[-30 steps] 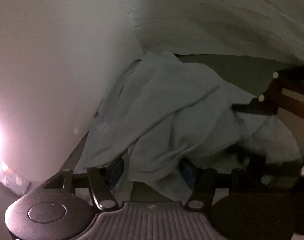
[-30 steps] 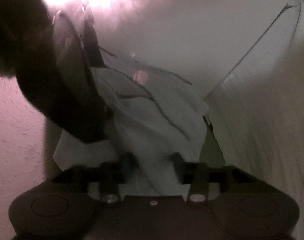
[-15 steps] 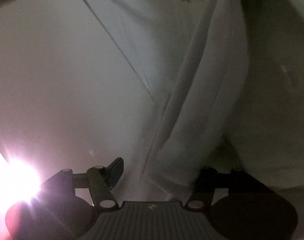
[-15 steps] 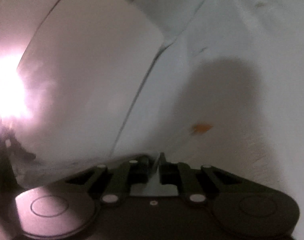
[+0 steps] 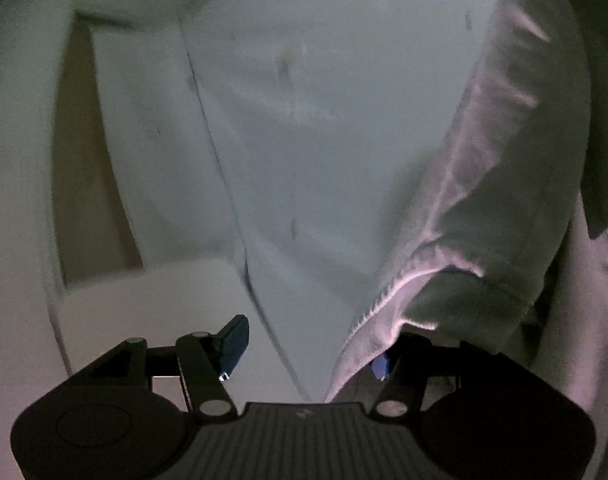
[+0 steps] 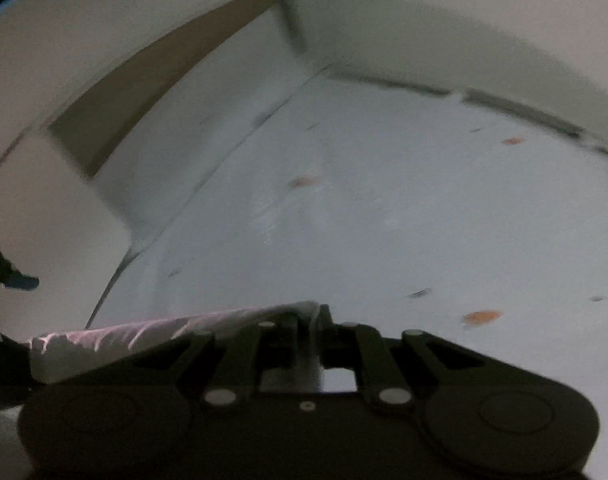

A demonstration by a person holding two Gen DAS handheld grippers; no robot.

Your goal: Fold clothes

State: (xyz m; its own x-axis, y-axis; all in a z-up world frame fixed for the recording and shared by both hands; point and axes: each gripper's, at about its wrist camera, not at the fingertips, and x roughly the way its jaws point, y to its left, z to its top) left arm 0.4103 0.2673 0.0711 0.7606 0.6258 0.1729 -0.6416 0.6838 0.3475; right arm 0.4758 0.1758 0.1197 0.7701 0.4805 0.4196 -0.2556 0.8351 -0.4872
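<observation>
A pale garment (image 5: 483, 208) hangs in the air at the right of the left wrist view, its ribbed edge draped over the right finger. My left gripper (image 5: 307, 344) is open, its blue-padded fingers (image 5: 234, 340) wide apart, and grips nothing. In the right wrist view my right gripper (image 6: 327, 320) is shut on a bunched edge of the same garment (image 6: 152, 332), which stretches away to the left. The left gripper's blue fingertip (image 6: 20, 280) shows at the far left there.
Both cameras point up at white walls and a ceiling corner (image 6: 315, 72). A brown recess (image 5: 92, 168) sits in the wall at left. The wall (image 6: 383, 220) has small orange and dark marks. The scene is dim and blurred.
Both grippers have swung up from the garment pile toward the walls. The right gripper closed on the garment's edge and lifted it. The left gripper stayed open.
</observation>
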